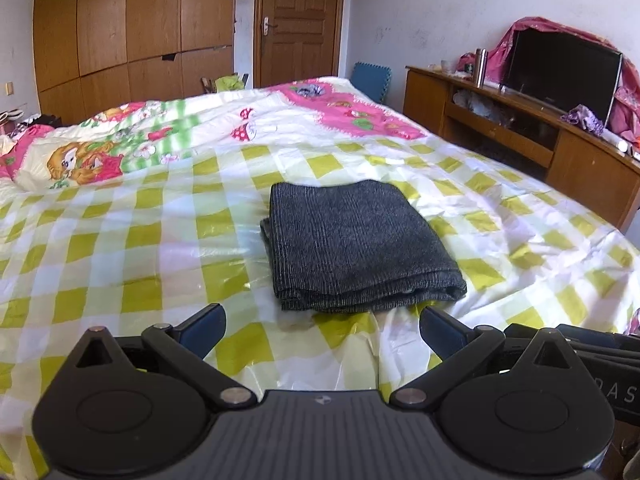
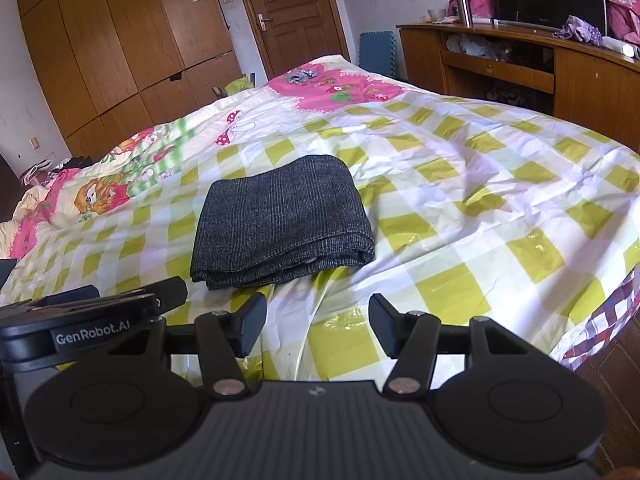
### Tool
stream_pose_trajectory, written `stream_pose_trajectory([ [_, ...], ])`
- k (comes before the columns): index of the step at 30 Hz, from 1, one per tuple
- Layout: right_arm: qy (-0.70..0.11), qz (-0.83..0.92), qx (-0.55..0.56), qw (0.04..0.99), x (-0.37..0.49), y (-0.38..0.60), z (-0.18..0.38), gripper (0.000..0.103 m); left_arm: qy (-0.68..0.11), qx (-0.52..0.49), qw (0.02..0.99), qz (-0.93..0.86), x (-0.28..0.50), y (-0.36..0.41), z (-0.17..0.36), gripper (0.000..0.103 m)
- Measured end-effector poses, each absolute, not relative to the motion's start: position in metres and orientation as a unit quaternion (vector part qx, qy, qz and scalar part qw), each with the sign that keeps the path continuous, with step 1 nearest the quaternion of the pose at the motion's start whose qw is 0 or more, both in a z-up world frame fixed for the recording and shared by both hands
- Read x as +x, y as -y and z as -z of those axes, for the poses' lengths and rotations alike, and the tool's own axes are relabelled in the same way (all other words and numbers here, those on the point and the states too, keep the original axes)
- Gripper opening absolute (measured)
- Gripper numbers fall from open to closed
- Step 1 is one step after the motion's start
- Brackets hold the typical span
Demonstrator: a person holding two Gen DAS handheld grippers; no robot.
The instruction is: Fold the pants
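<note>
The left gripper (image 1: 322,330) hangs over the near edge of the bed with its two dark blue fingers (image 1: 204,330) spread wide and nothing between them — only the sheet shows in the gap. The right gripper (image 2: 318,326) is released too, its fingers (image 2: 252,326) standing apart over the near edge with only bare sheet between, and the body of the left gripper, marked GenRobot.AI, shows just to its left in the right wrist view. Just beyond both sets of fingertips, apart from them, lie the pants (image 1: 356,240) — dark grey with a fine check, folded into a compact, roughly square stack of several layers, the layered edges turned toward the near side. They rest flat on a glossy yellow-green and white checked sheet (image 1: 120,248) that covers the near part of the bed and is creased to the right of the pants. Farther off, a pink and cream cartoon-print quilt (image 1: 132,140) lies across the far and left part of the bed. Against the far wall stand a tall wooden wardrobe (image 1: 132,28) on the left and a closed wooden door (image 1: 298,20) beside it. On the right a low wooden cabinet (image 1: 500,120) carries a dark television (image 1: 560,68) draped with pink cloth and a metal flask (image 1: 480,66).
</note>
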State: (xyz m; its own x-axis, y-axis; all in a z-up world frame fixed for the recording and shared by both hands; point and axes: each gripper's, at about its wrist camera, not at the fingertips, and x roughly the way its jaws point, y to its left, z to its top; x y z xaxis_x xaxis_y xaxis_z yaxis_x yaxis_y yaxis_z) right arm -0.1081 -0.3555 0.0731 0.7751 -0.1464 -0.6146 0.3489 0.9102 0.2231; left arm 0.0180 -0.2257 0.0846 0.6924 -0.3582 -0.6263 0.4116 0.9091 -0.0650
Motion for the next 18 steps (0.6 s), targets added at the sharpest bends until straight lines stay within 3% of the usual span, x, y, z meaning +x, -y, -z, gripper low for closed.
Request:
stream_pose_trajectory([
  [18, -0.350, 0.127, 0.169, 0.912, -0.094, 0.354, -0.050, 0.059, -0.387, 0.035, 0.899, 0.200, 0.028, 0.221, -0.054, 0.103],
])
